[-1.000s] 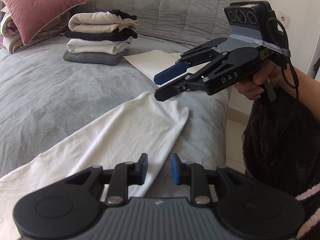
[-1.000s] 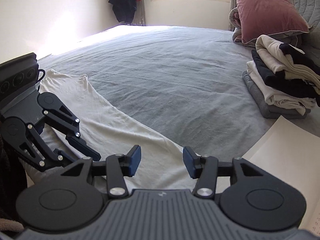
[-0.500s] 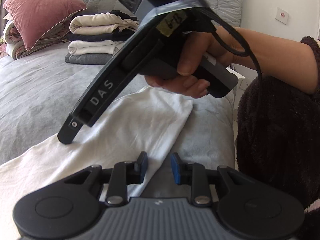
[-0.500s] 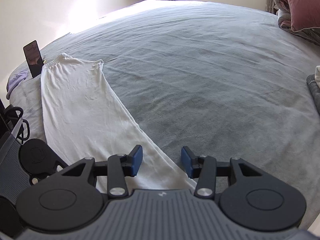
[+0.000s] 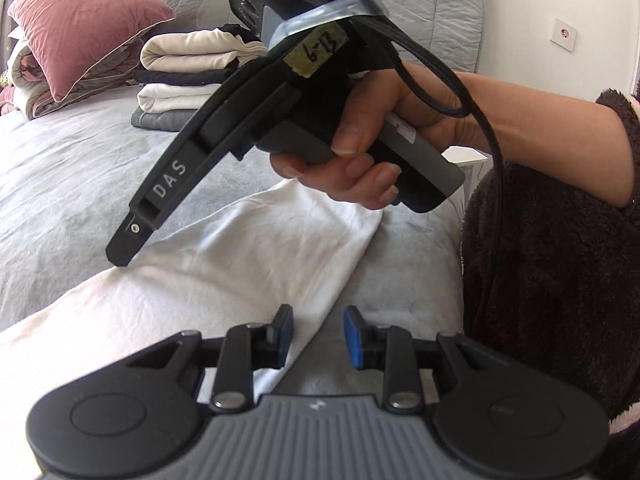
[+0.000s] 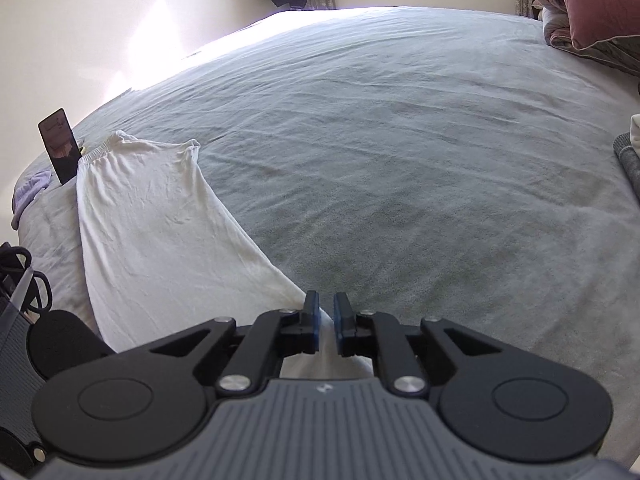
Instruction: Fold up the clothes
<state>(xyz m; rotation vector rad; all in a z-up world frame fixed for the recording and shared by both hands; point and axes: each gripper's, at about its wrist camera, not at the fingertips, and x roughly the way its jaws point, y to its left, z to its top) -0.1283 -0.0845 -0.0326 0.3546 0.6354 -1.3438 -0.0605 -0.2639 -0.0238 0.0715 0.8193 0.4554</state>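
In the left wrist view, your left gripper [image 5: 316, 336] hangs with its blue-padded fingers spread wide and holding nothing, straddling the near hem edge of the long white cotton garment [image 5: 224, 280], which I judge puts it ready to take that edge; your right hand [image 5: 360, 152] carries the right gripper [image 5: 120, 256] down so that its tip meets the cloth along the garment's far edge, though from here you cannot tell how its jaws stand. The garment lies flat along the near edge of the grey bed cover [image 5: 80, 184], and a stack of folded cream, black and grey clothes [image 5: 192, 80] sits toward the headboard end beside a pink velvet pillow [image 5: 84, 28]. In the right wrist view, your right gripper [image 6: 326, 328] is nearly closed, pinching a raised ridge of the white garment [image 6: 160, 216], likely to lift that end for a fold; the cloth runs smooth, lightly creased, to its gathered waistband near the bed's far left corner
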